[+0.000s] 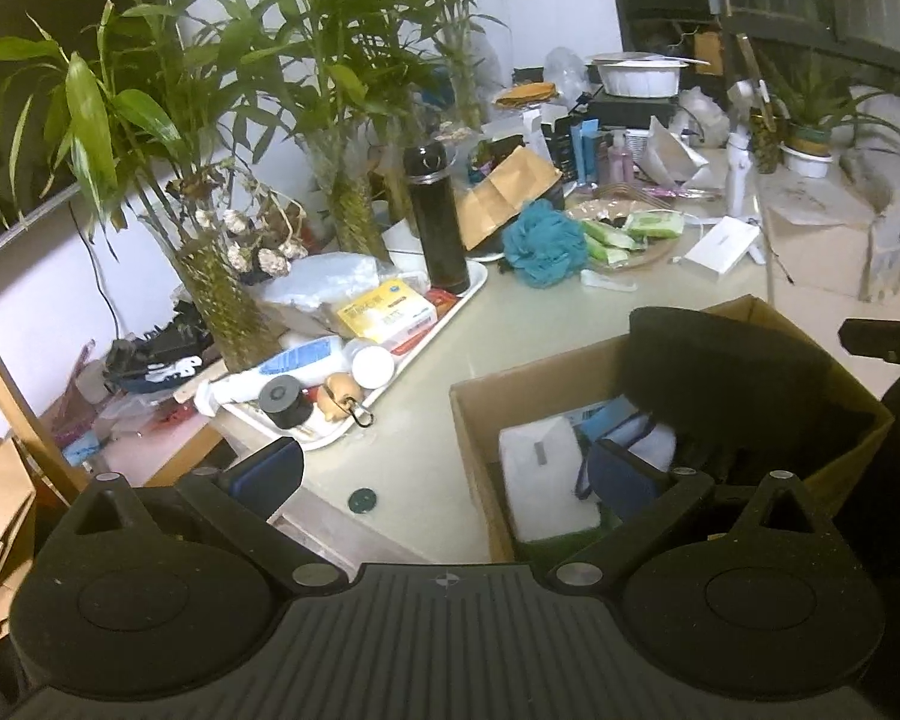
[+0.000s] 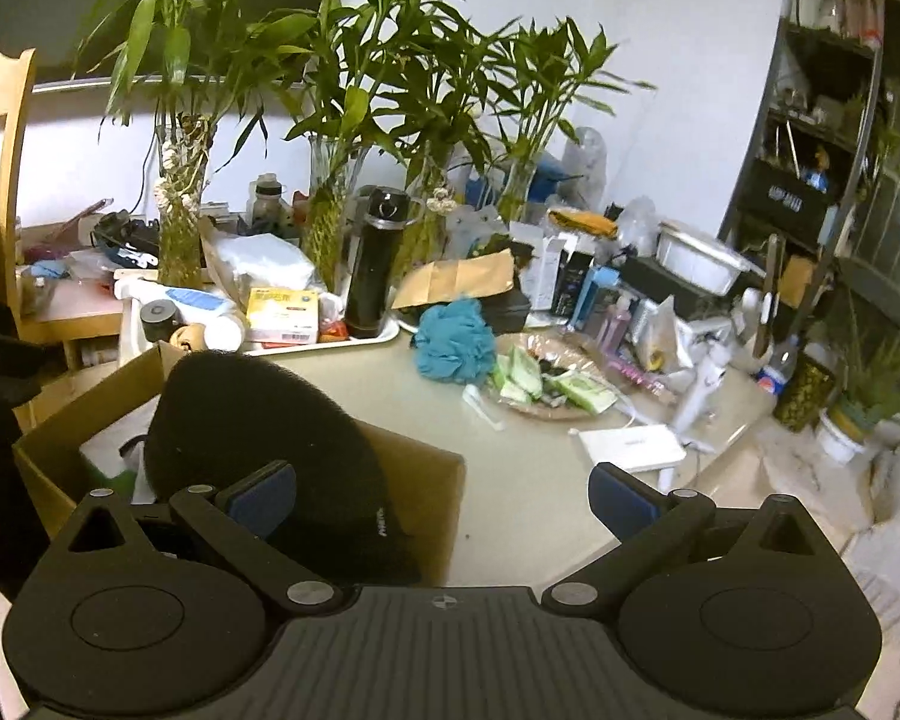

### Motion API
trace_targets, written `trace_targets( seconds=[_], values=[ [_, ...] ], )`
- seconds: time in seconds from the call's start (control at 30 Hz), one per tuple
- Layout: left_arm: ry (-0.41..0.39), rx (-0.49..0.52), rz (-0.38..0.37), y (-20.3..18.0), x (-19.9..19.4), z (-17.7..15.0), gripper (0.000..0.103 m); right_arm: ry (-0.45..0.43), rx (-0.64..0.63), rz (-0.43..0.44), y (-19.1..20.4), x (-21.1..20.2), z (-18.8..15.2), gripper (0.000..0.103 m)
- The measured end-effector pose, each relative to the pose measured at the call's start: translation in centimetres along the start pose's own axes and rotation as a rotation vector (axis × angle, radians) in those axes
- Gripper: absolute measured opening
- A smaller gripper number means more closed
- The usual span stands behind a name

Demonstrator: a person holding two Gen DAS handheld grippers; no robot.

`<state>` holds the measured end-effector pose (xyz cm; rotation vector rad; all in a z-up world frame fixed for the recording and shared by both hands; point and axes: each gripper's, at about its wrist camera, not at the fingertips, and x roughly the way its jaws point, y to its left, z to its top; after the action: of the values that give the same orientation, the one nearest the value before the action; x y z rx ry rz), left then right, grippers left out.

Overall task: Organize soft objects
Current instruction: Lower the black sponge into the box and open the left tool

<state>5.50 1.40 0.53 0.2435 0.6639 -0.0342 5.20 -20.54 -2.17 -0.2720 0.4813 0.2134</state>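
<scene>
A brown cardboard box (image 1: 480, 414) stands at the table's near edge. A black knitted hat (image 1: 720, 372) lies draped over its rim, partly inside. Inside I see a white folded cloth (image 1: 546, 480) and something blue. My left gripper (image 1: 444, 474) is open above the box's left wall, holding nothing. In the right wrist view the same box (image 2: 426, 498) and hat (image 2: 258, 420) sit at lower left. My right gripper (image 2: 444, 498) is open, its left finger over the hat, not touching it. A teal bath pouf (image 2: 453, 345) and green wipe packs (image 2: 576, 390) lie farther back.
A white tray (image 1: 426, 324) with a black flask (image 1: 441, 222), bottles and a yellow packet sits left of the box. Glass vases of bamboo (image 2: 180, 228) line the wall. A flat white box (image 2: 633, 447) lies at the right, with bottles and cartons behind.
</scene>
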Motion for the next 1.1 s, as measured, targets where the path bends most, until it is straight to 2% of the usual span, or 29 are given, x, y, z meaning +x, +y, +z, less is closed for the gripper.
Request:
trace_targets(
  seconds=[0.5,0.63,0.83,1.1],
  values=[
    [0.075,-0.104,-0.126,1.7,2.0,1.1,0.103,0.136,0.191,0.178,-3.5,3.4,0.8,0.103],
    [0.115,-0.15,-0.202,2.5,3.1,1.3,0.103,0.169,0.232,0.197,-4.5,4.5,0.9,0.103],
    [0.18,-0.229,-0.292,3.7,5.0,1.4,0.103,0.173,0.256,0.222,-5.9,5.3,1.1,0.103],
    [0.192,-0.247,-0.311,4.9,7.0,2.1,0.103,0.162,0.298,0.279,-8.2,7.1,1.9,0.103]
  ],
)
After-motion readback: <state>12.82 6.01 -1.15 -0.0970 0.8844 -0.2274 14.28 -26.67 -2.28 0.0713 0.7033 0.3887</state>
